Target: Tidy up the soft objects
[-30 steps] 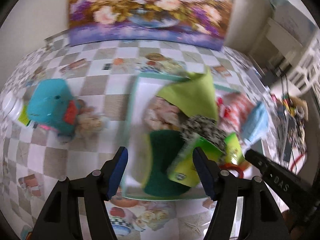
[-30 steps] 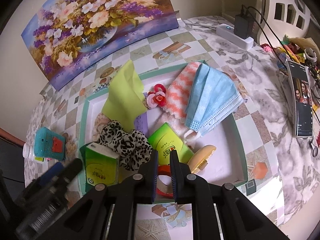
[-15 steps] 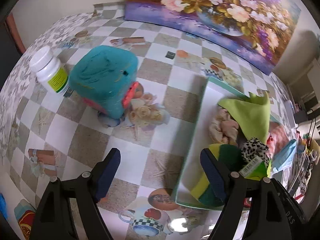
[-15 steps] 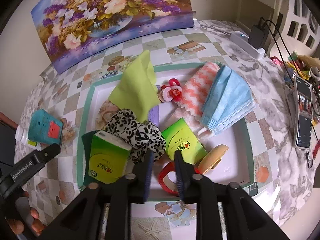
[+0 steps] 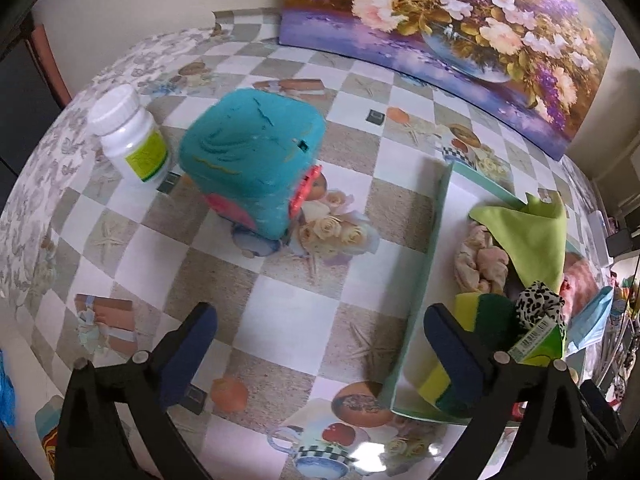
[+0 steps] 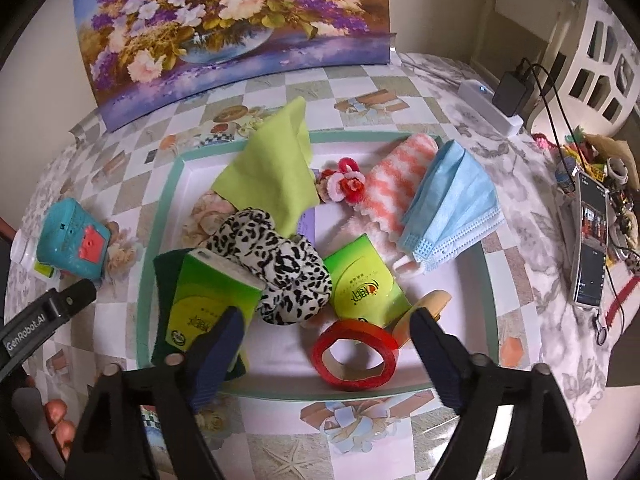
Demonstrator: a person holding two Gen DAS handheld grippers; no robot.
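A white tray with a green rim [image 6: 491, 280] holds a lime cloth [image 6: 268, 168], a leopard scrunchie [image 6: 280, 264], a striped orange towel [image 6: 396, 180], a blue face mask [image 6: 452, 204], two green tissue packs [image 6: 208, 296], a green sponge [image 5: 492, 328] and a red tape roll [image 6: 356, 356]. A teal soft toy [image 5: 252, 168] stands on the table left of the tray. My left gripper [image 5: 320, 356] is open and empty over the table, short of the toy. My right gripper [image 6: 324, 344] is open and empty above the tape roll at the tray's near edge.
A white pill bottle [image 5: 130, 136] stands left of the toy. A flower painting [image 6: 236, 20] leans at the back. A phone [image 6: 590, 240], a power strip with charger [image 6: 492, 100] and clutter lie at the right. The left gripper's body shows at the lower left [image 6: 40, 320].
My left gripper swung left from over the tray toward the teal toy. My right gripper opened wide from shut, above the tape roll.
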